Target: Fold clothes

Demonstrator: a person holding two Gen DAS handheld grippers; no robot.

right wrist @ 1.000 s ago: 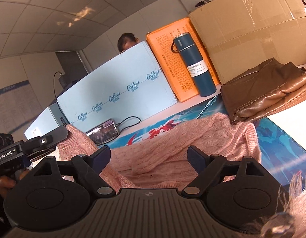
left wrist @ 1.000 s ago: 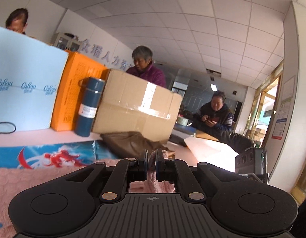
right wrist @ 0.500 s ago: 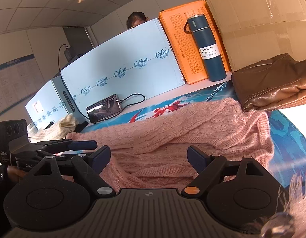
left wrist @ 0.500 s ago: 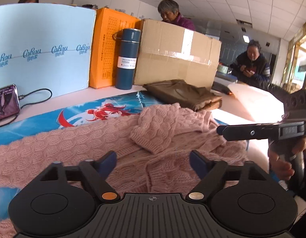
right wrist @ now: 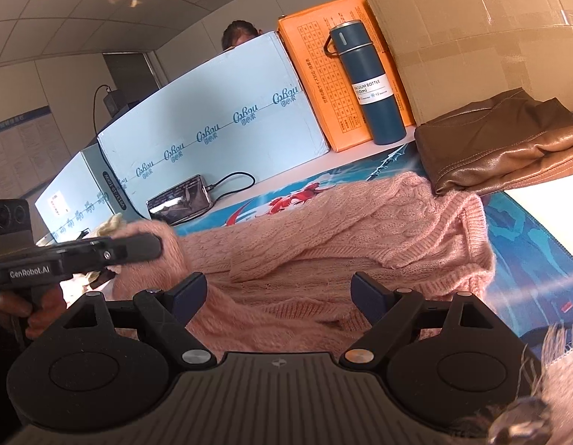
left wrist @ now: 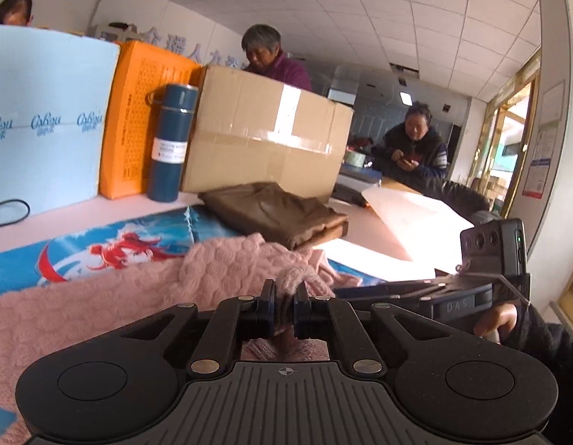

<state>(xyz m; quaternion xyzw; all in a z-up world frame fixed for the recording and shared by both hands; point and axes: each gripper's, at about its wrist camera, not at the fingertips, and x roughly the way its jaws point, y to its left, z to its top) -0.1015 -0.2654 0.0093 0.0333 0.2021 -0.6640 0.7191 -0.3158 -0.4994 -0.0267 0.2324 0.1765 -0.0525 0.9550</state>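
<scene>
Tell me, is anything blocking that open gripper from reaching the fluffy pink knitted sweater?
Nothing visible. The right gripper hangs open directly over the pink knitted sweater, with only air between them. The folded brown leather jacket lies off to the side.

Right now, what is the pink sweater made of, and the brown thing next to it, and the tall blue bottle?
The pink sweater looks like soft knitted yarn: cable ridges, fuzzy edges. The brown garment looks like leather or imitation leather: smooth, slightly shiny, with stitched seams. The blue bottle is probably painted metal, matt, with a paper label.
</scene>
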